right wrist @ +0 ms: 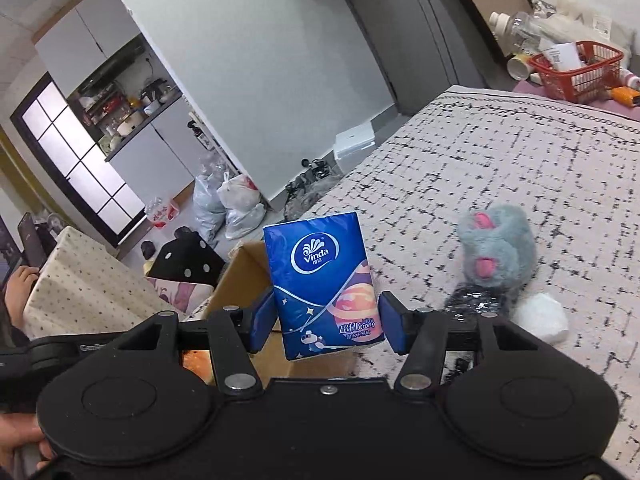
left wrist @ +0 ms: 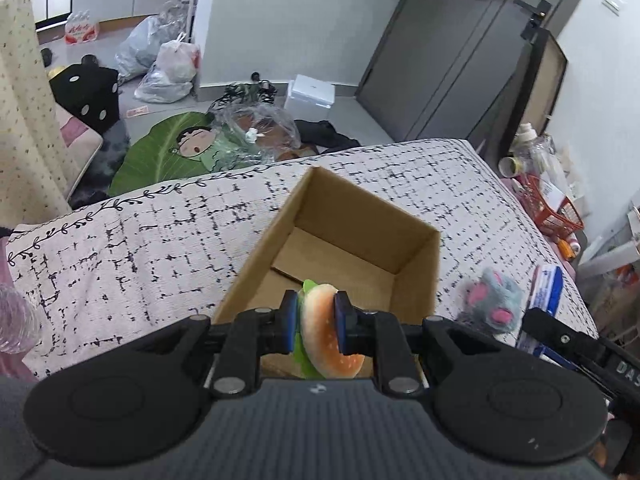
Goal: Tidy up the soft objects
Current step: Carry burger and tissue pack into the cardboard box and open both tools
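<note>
My left gripper [left wrist: 316, 322] is shut on a soft toy hamburger [left wrist: 326, 336] and holds it over the near edge of an open cardboard box [left wrist: 416, 264] on the bed. The box floor shows only a loose cardboard flap. My right gripper [right wrist: 326, 322] is shut on a blue Vinda tissue pack [right wrist: 324, 280], held upright just right of the box [right wrist: 244, 276]. A grey plush mouse with pink ears [left wrist: 494, 296] lies on the bed right of the box; it also shows in the right wrist view [right wrist: 500, 248].
The bed has a white black-checked cover [left wrist: 140, 256]. A white soft ball [right wrist: 542, 318] lies by the mouse. A red basket [right wrist: 580, 70] and bottles stand past the bed's far end. Plastic bags [left wrist: 168, 64], a black dice cushion [left wrist: 86, 92] and a leaf pillow [left wrist: 160, 152] litter the floor.
</note>
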Action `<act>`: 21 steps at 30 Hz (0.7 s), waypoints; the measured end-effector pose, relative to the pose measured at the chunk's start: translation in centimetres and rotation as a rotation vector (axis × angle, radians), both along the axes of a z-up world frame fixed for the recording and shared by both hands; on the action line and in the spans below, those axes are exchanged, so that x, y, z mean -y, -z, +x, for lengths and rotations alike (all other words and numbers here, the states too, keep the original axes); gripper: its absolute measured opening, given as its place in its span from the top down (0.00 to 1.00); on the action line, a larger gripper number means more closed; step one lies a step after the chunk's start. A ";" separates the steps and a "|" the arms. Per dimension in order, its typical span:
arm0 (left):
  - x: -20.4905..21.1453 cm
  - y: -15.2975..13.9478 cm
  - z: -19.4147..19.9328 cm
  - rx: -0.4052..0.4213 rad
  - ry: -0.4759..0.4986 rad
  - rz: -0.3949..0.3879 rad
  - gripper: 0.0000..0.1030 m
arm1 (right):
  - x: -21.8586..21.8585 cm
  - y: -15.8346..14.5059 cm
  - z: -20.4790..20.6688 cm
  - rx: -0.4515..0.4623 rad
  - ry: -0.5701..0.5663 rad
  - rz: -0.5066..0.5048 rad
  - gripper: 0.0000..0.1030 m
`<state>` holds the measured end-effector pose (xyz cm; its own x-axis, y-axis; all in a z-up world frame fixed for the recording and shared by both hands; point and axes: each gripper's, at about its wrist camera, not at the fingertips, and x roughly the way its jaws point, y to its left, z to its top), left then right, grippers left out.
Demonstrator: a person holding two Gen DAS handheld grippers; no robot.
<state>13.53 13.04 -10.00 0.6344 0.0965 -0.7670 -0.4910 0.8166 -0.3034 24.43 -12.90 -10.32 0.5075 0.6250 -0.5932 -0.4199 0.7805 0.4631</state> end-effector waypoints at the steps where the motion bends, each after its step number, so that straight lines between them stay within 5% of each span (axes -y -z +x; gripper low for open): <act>1: -0.2 0.1 0.0 -0.002 -0.004 0.002 0.83 | -0.3 0.0 0.1 0.001 -0.005 0.003 0.48; 16: -3.3 2.6 1.1 -0.054 0.004 -0.025 0.79 | -5.9 0.9 0.5 -0.030 -0.103 -0.002 0.48; 21: -3.4 2.0 1.3 -0.058 0.013 -0.007 0.70 | -7.2 1.3 0.3 -0.051 -0.136 -0.020 0.48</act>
<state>14.86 16.41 -11.98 0.5900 0.0830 -0.8031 -0.4973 0.8210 -0.2805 24.70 -5.71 -11.62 0.3876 0.6738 -0.6290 -0.4990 0.7272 0.4715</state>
